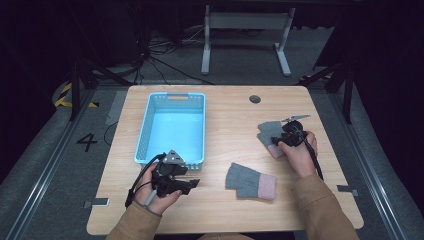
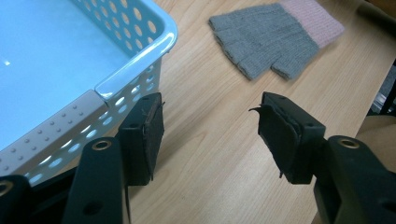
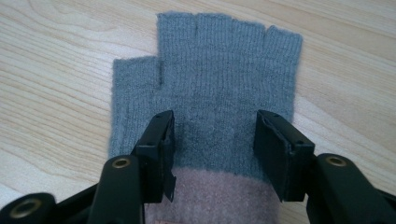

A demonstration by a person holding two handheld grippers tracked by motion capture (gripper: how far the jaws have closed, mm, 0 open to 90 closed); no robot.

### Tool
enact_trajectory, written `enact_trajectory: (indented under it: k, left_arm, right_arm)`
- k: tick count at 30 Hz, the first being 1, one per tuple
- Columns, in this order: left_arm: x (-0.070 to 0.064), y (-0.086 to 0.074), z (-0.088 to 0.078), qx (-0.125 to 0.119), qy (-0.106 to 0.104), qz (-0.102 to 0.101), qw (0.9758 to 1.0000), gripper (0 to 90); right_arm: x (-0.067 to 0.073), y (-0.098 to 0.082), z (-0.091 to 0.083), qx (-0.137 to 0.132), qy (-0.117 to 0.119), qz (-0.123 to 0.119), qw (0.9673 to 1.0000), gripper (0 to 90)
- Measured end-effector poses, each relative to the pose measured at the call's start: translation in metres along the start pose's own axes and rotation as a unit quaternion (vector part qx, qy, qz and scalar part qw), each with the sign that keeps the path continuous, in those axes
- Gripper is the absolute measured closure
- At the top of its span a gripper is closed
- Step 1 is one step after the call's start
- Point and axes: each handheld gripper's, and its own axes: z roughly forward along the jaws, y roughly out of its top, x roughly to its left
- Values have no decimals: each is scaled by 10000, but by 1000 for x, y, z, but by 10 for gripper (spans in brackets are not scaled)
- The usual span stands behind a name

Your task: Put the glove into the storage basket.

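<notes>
Two grey fingerless gloves with pink cuffs lie flat on the wooden table (image 1: 225, 110). One glove (image 1: 269, 132) (image 3: 224, 70) is at the right, and my right gripper (image 1: 277, 141) (image 3: 215, 140) hovers low over it near the cuff. Its jaws stand wide apart, one over each side of the glove's palm, and grip nothing. The other glove (image 1: 250, 181) (image 2: 266, 39) rests near the front middle. My left gripper (image 1: 192, 184) (image 2: 210, 126) is open and empty over bare wood, by the near corner of a light blue basket (image 1: 145, 125) (image 2: 140, 56).
The blue basket stands left of centre and has nothing in it. A round cable hole (image 1: 255, 99) sits at the table's far edge. A white desk frame (image 1: 245, 30) and cables lie on the floor beyond.
</notes>
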Motion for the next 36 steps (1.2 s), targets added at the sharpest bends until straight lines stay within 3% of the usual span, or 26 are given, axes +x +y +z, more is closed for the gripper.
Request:
enact_trajectory:
  k: [8, 18, 27, 36]
  left_arm:
    - [0, 0, 1, 21, 12, 15, 10000, 415]
    - [0, 0, 2, 3, -11, -2, 10000, 416]
    - [1, 2, 3, -9, -49, 5, 10000, 416]
    - [0, 8, 7, 11, -114, 93, 9999, 416]
  right_arm:
    - [0, -1, 1, 16, 19, 126, 9999, 515]
    - [3, 0, -4, 219, 90, 23, 9997, 758]
    - [3, 1, -10, 121, 53, -76, 9999, 785]
    - [1, 1, -33, -123, 113, -100, 9998, 784]
